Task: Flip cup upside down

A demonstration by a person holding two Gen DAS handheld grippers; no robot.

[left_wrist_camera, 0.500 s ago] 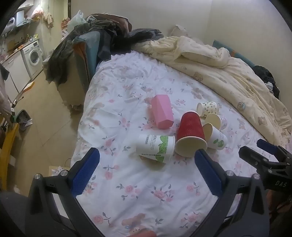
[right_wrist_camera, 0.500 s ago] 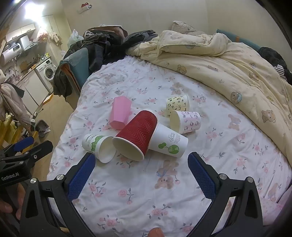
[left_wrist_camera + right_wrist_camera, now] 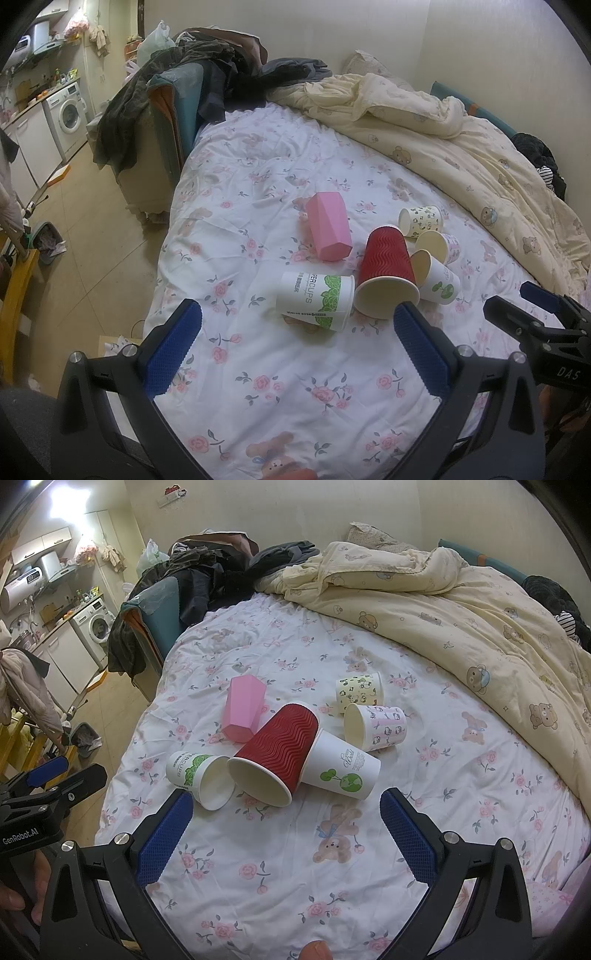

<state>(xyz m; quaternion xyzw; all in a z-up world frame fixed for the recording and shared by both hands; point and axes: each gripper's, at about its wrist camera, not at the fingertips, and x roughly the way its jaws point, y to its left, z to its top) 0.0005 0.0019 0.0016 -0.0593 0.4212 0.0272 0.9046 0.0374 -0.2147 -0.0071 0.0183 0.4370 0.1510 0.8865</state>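
Note:
Several cups lie on their sides on the floral bed sheet [image 3: 280, 373]: a red ribbed cup [image 3: 388, 269] [image 3: 277, 749], a white cup with green leaves [image 3: 314, 299] [image 3: 197, 775], a white cup with a tree print [image 3: 439, 282] [image 3: 341, 766], a pink faceted cup [image 3: 328, 230] [image 3: 243, 709], and two small patterned cups [image 3: 424, 219] [image 3: 375, 727]. My left gripper [image 3: 297, 347] is open and empty, just short of the green-leaf cup. My right gripper [image 3: 286, 836] is open and empty, just short of the red cup. Each gripper shows at the edge of the other's view.
A cream quilt [image 3: 461, 602] is bunched along the far and right side of the bed. Dark clothes are piled on a chair [image 3: 177, 103] at the bed's far left corner. The bed's left edge drops to the floor [image 3: 92, 240]. A washing machine [image 3: 70, 110] stands far left.
Both grippers have shifted very slightly; the cups lie as before.

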